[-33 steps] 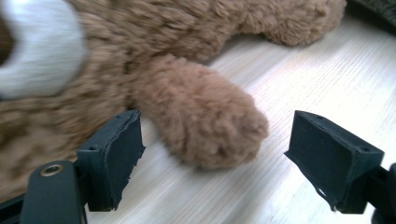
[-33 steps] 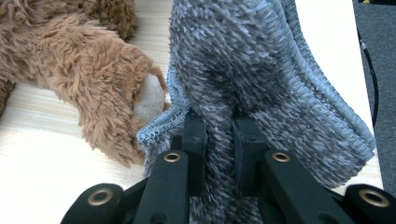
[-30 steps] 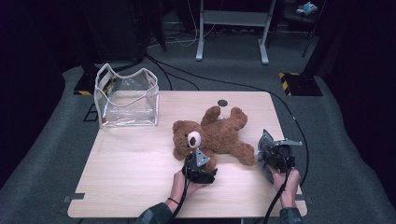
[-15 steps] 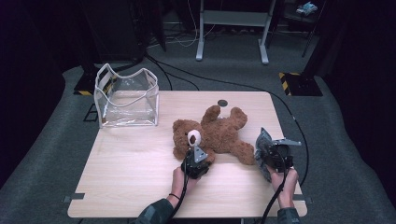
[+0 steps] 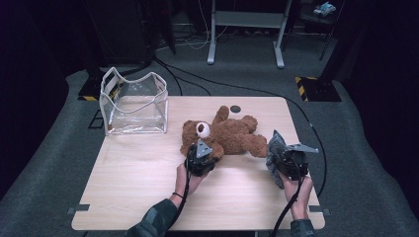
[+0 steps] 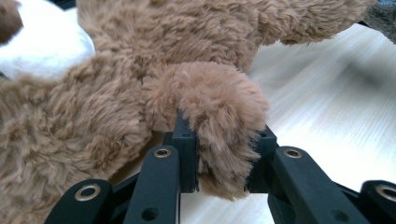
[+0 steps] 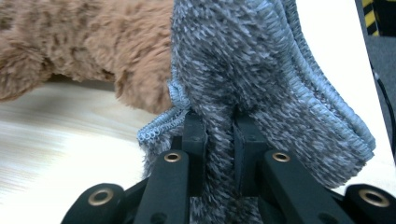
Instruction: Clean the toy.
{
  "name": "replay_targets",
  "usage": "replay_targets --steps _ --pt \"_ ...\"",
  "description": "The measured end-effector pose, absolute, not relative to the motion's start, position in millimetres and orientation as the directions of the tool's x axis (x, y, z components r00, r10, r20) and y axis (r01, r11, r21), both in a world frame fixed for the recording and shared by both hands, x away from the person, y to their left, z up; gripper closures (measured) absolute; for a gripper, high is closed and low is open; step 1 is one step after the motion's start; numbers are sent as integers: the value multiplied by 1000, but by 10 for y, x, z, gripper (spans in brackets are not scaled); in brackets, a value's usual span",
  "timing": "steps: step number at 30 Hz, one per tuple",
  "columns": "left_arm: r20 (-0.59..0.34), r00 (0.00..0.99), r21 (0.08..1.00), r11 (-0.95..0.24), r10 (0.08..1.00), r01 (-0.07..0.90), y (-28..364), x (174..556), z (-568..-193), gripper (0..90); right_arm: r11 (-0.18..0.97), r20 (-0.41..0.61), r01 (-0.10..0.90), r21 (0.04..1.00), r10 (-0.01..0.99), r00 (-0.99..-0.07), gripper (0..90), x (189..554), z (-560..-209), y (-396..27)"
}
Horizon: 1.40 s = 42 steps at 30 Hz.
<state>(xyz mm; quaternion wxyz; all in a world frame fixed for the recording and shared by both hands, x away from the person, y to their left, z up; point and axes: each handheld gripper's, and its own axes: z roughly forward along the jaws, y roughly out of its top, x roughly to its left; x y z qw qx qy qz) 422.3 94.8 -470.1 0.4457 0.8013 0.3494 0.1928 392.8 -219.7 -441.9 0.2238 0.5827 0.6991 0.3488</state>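
On the table (image 5: 148,197), teddy bear (image 5: 232,136) lengthwise left-right, head left; left tongs (image 6: 222,163) pinching its paw, right tongs (image 7: 219,154) pinching grey cloth (image 7: 261,79).

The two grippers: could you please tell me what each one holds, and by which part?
The left gripper clamps the teddy bear by one paw; the right gripper pinches a fold of the grey cloth.

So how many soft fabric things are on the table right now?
2: a brown teddy bear lying mid-table, its paw in the left gripper, and a grey microfibre cloth held upright by the right gripper.
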Motion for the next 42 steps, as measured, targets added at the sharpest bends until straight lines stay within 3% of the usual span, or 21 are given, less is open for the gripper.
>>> replay_targets --steps 16,24,30,36,42 --pt "-33 725 822 -394 688 411 1019 4571 -4327 711 116 94 597 794 947 -308 779 4000 -4229 -1845" --pt "-34 730 807 -412 683 423 984 4643 -4285 704 214 45 559 801 910 -412 778 4298 -4145 -1250" --pt "-34 730 790 -429 682 438 977 4691 -4244 705 262 16 572 777 900 -435 778 4600 -4228 -902" --pt "-47 734 783 -432 677 448 1012 4724 -4217 706 239 25 605 759 919 -394 780 4774 -4276 -898" --pt "-44 737 780 -438 674 447 1037 4754 -4199 707 179 19 635 751 956 -292 781 4836 -4254 -1224"
